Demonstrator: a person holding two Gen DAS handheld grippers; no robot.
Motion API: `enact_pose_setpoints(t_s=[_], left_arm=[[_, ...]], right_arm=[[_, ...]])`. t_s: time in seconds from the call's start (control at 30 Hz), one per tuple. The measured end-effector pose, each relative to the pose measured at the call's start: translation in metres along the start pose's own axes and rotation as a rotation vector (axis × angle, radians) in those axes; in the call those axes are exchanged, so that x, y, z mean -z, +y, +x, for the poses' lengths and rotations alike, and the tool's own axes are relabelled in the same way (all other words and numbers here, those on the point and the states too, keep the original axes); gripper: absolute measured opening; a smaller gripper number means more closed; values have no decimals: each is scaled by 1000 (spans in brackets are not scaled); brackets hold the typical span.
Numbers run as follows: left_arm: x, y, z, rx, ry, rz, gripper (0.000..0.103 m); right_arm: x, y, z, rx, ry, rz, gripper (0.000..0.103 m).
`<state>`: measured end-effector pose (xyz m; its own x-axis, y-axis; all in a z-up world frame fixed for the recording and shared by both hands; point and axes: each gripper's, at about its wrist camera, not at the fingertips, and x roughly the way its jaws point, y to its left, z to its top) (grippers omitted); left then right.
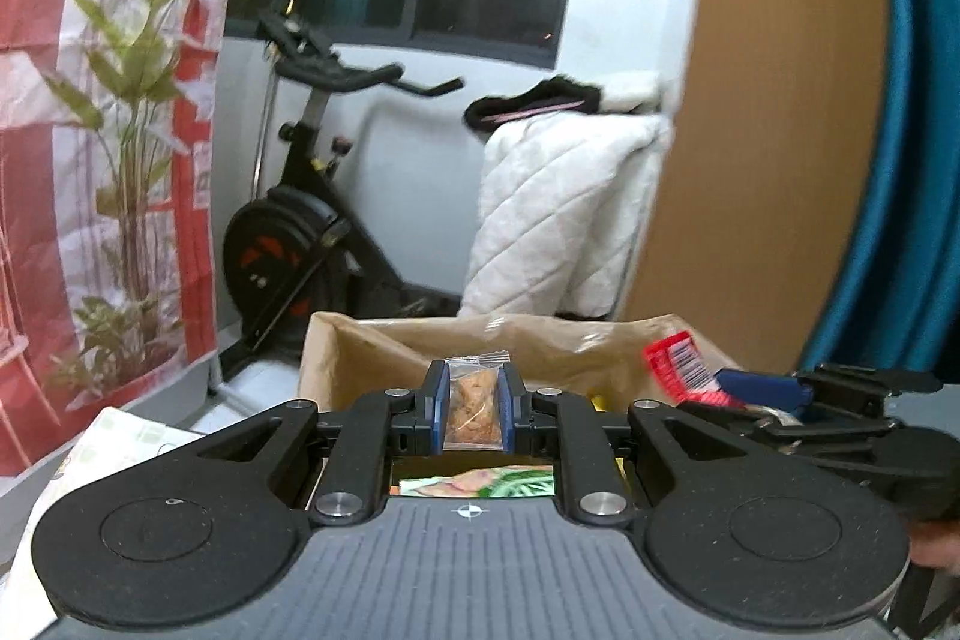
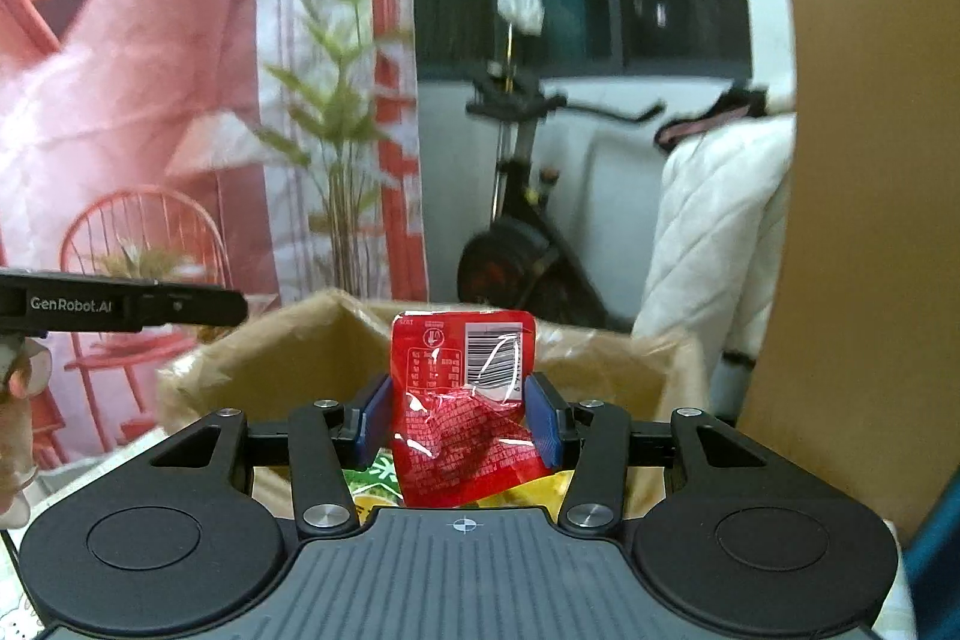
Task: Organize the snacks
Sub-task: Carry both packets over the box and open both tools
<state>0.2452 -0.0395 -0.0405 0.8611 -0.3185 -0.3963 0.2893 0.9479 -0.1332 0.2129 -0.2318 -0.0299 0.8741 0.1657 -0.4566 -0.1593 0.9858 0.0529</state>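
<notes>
Load, left: my left gripper (image 1: 474,409) is clamped on a small clear bag of brown snack (image 1: 475,403), held clear above the cardboard box (image 1: 336,358) for sorting.
Load, right: my right gripper (image 2: 459,421) pinches a red snack packet (image 2: 462,400) upright, barcode facing me.
Pose: both tongs tilt slightly downward, side by side over the box.

exercise bike (image 2: 528,244) blurred, cardboard box (image 1: 384,358) floor hidden
</notes>
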Motion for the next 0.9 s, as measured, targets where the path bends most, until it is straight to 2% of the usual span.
enact_pose_setpoints(t_s=[0.17,0.3,0.33,0.4,0.7,0.9], left_arm=[[3,12,19,-14,41,-36,18],[7,18,26,-11,68,-48,22],[9,20,26,-11,66,-61,34],[13,20,22,-18,62,-57,46],[15,13,-13,-56,37,54,46],[20,17,-55,-62,-1,55,46]], right_arm=[[4,14,39,14,77,-11,45],[6,13,48,1,97,74,49],[8,9,44,-8,88,88,54],[9,5,38,-13,72,103,59],[17,-3,-4,-34,38,97,58],[35,-3,-48,-32,-4,29,58]])
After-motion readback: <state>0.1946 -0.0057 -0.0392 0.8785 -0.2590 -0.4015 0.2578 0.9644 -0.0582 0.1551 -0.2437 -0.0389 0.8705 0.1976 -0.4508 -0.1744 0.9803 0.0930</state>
